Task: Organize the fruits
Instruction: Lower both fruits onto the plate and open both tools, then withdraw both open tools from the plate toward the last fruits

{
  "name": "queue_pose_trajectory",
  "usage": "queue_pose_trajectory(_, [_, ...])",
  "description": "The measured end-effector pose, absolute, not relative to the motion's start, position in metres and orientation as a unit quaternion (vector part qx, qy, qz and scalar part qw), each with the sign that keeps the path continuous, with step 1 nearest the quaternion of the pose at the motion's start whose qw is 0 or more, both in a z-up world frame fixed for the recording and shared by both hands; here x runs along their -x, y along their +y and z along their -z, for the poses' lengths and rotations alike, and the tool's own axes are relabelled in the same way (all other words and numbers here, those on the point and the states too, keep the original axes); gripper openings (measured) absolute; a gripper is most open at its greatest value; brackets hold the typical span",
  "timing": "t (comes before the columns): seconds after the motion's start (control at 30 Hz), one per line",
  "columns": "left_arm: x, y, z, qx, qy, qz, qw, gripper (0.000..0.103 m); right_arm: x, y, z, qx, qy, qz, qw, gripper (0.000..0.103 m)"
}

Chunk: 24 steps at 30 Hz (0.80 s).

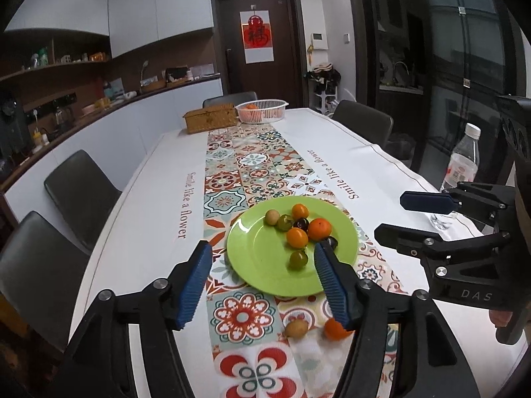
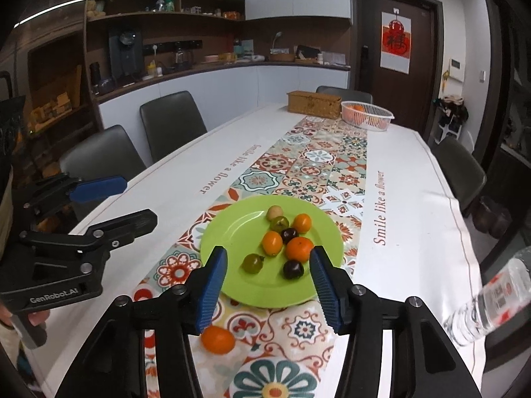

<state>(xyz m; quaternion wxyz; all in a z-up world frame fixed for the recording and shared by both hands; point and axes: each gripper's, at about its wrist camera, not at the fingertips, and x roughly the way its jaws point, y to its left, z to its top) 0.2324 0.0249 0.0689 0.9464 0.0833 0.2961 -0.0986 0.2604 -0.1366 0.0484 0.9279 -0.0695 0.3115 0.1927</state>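
Fruits sit mostly on a green plate [image 1: 265,275] in the middle of the patterned runner [image 1: 239,165] on the white-clothed table [image 1: 149,219]. On the plate: a tan round fruit [image 1: 271,217] at the far side, a green one [image 1: 285,222] just beside it, a small orange one [image 1: 300,211] behind, a dark plum-like fruit [image 1: 302,223] in the cluster, a larger orange [image 1: 319,229] touching it, another orange fruit [image 1: 297,237] in front, a second dark fruit [image 1: 331,242] partly hidden by a finger, and a green fruit [image 1: 298,260] apart toward the near rim. Off the plate, on the runner near the camera, a tan fruit [image 1: 296,328] and an orange fruit [image 1: 335,329] lie close together; right wrist view shows only the orange one [image 2: 218,340], the tan one hidden.

Left gripper [image 1: 262,285] hangs above the plate's near edge, jaws spread wide, nothing between them. Right gripper [image 2: 268,285] likewise wide apart and holding nothing, over the near side of the plate. Each gripper shows in the other's view, off to the side, jaws parted.

Far end of the table: white slotted basket [image 1: 262,110] with orange fruit inside, wicker box [image 1: 209,118] just beside it. Clear water bottle [image 1: 463,161] stands near the table's right edge. Dark chairs [image 1: 79,192] line the left side.
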Motion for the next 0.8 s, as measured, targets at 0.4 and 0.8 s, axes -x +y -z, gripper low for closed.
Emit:
queue_pose_trajectory(0.4, [-0.194, 0.031, -0.059, -0.115, 0.285, 0.114, 0.945, 0.067, -0.221, -0.125, -0.039, 0.068, 0.311, -0.201, 0.926, 0.059])
queue_pose_trajectory(0.8, [-0.184, 0.035, -0.03, -0.147, 0.3, 0.158, 0.929, 0.067, -0.21, -0.112, -0.004, 0.093, 0.353, -0.214, 0.906, 0.059])
